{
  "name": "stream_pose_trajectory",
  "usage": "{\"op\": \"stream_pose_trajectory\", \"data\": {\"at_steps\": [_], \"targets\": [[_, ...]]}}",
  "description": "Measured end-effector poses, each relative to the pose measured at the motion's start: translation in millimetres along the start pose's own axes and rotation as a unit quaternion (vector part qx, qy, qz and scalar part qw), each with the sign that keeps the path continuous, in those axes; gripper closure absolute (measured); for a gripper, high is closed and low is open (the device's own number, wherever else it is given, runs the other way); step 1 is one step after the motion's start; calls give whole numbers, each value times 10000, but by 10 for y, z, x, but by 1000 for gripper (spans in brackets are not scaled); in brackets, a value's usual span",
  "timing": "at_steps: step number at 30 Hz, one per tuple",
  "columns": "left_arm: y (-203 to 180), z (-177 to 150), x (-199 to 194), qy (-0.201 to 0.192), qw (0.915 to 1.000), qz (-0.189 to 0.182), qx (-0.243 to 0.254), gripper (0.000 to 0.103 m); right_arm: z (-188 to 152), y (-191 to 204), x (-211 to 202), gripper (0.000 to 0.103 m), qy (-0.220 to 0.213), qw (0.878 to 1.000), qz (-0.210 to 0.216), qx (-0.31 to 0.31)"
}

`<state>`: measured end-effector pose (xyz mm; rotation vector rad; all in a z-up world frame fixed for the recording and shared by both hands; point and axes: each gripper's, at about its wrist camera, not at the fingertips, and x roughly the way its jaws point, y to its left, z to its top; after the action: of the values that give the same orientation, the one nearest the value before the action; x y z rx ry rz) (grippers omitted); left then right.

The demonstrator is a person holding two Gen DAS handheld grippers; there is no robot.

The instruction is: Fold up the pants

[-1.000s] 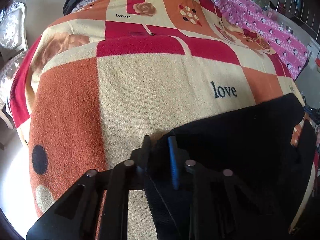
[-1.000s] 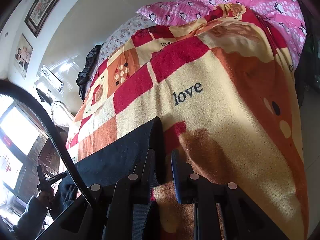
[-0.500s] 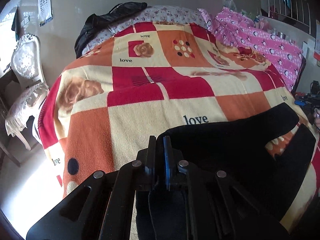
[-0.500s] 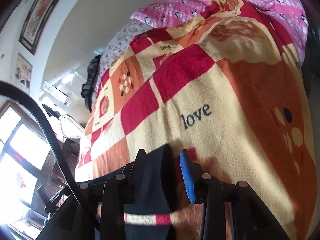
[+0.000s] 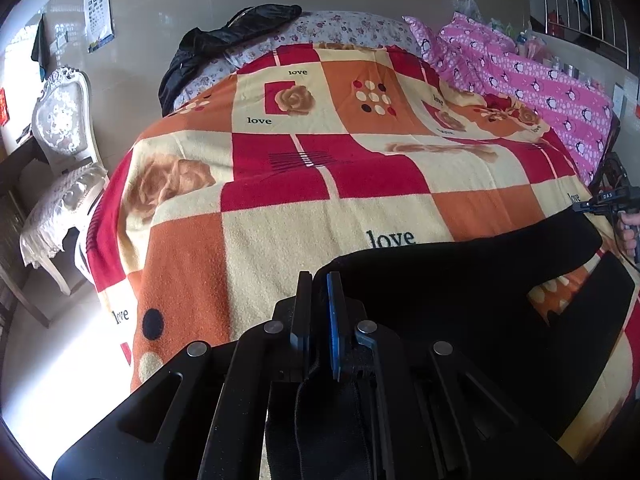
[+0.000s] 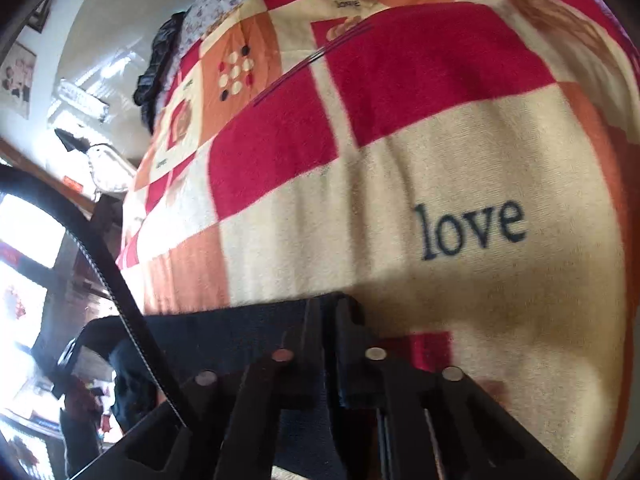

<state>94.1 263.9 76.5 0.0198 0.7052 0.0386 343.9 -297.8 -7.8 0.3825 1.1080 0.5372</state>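
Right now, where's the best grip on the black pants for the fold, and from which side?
Grip the near hem edge of the black pants, coming in low from the bed's near side. The cloth lies flat on the blanket, so only that thin edge fits between fingers. The left gripper and right gripper are already shut on it.

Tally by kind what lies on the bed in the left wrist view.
Black pants: 1
Patchwork "love" blanket: 1
Pink penguin quilt: 1
Black jacket: 1
Floral pillow: 1
Total: 5
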Motion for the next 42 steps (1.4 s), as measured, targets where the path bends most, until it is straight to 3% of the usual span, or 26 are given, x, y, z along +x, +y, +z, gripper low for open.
{"op": "stream_pose_trajectory", "data": {"at_steps": [6,13,18,22,29,31,34,35,36,38,40,42], "targets": [[22,-149,-483,-308,9995,-42,32,97,-243,353,-647,101,-591,9937,91,-951],[-21,-923,-1130,-549,9981,-245,132,97,-1198,596,-1274,101,-890,9794,75,-1811],[8,-1487,-1102,-194,9993,-324,-29,97,-1799,481,-1217,101,-577,9738,-109,-2196],[96,-1687,-1106,-186,9968,-524,-577,95,-2088,322,-1118,101,-474,9733,-200,-2236],[337,-1766,-1284,-494,9884,-402,-1379,94,-2174,329,-1090,101,-480,9662,-484,-2487],[495,-1761,-1452,-765,9800,-160,-1830,94,-2171,313,-1096,101,-475,9658,-557,-2486],[614,-1672,-1716,-1194,9667,-75,-2264,93,-2223,279,-1152,101,-422,9645,-800,-2482],[586,-1612,-1752,-1235,9658,-113,-2279,91,-2234,250,-1175,101,-399,9641,-909,-2462],[506,-1519,-1755,-1203,9671,-161,-2237,87,-2243,212,-1207,101,-412,9630,-1097,-2426],[293,-1374,-1655,-1013,9709,-295,-2150,68,-2230,166,-1273,101,-531,9602,-1521,-2281],[4,-1310,-1474,-779,9728,-614,-2095,66,-2194,200,-1360,101,-769,9544,-1906,-2165],[-332,-1323,-1266,-468,9719,-1095,-2031,66,-2156,331,-1440,101,-933,9531,-1895,-2168]]}}
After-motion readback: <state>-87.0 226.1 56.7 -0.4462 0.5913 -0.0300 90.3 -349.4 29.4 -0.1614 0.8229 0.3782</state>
